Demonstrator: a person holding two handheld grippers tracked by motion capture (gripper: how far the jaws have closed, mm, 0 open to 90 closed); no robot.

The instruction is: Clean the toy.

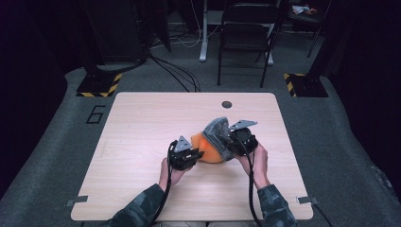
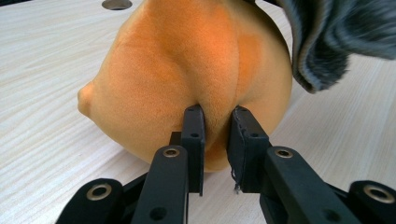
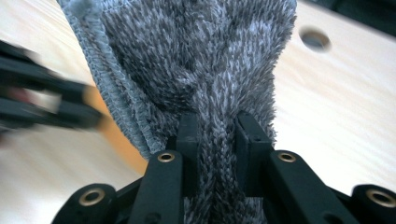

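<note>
The left gripper (image 2: pixel 215 116) has its jaws nearly closed, pinching a fold of the orange plush toy (image 2: pixel 187 70) between the pads. In the left gripper view the toy rests on the table (image 2: pixel 46 93) just ahead of the jaws, with a small nub sticking out at nine o'clock and the grey fuzzy cloth (image 2: pixel 336 37) hanging over it at two o'clock.

The right gripper (image 3: pixel 217 126) is likewise drawn almost shut, clamped on a bunched ridge of the grey fuzzy cloth (image 3: pixel 196 56). The cloth fans out above the jaws toward twelve o'clock, its stitched hem running down at ten o'clock, and a strip of orange shows under that hem.

In the high view the left gripper (image 1: pixel 196 155) sits at nine o'clock of the toy (image 1: pixel 210 149) and the right gripper (image 1: pixel 232 142) at three o'clock, with the cloth (image 1: pixel 215 130) draped over the toy's top and far side. All this lies a little right of the table's (image 1: pixel 142 123) centre. A round hole (image 1: pixel 227 104) is in the tabletop at twelve o'clock of the toy, near the far edge.
</note>
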